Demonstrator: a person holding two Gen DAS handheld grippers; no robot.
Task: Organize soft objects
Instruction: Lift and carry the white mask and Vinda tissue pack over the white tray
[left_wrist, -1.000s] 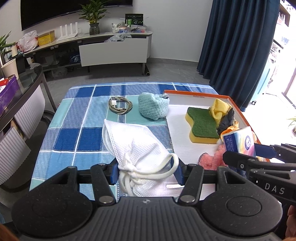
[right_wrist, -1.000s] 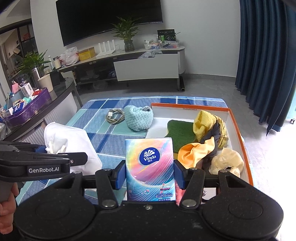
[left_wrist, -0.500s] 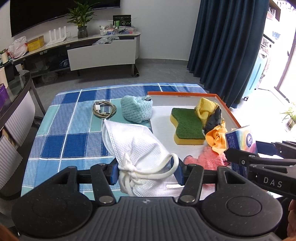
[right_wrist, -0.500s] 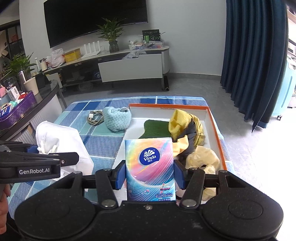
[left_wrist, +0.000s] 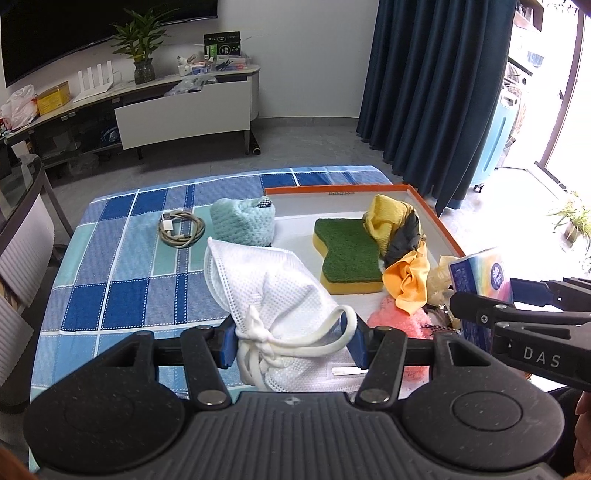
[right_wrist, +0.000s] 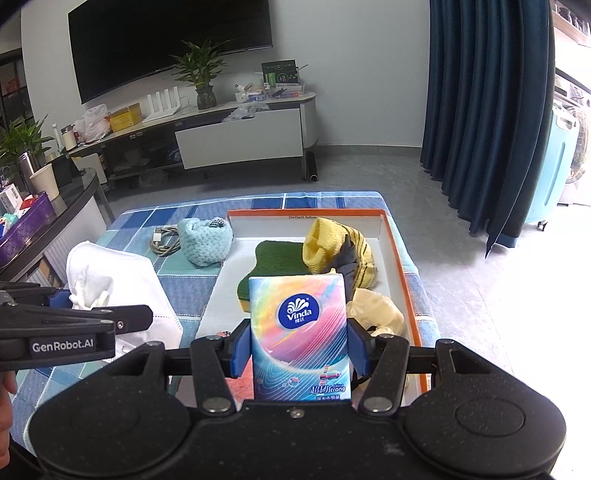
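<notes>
White mesh bag (left_wrist: 275, 291) clamped in my left gripper (left_wrist: 291, 341), tissue pack (right_wrist: 298, 334) in my right gripper (right_wrist: 298, 349); I'd lower both gently into the tray's (right_wrist: 400, 273) near end.

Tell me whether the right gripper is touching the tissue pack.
Touching. The right wrist view shows the right gripper with both blue pads pressed against the sides of the tissue pack.
</notes>
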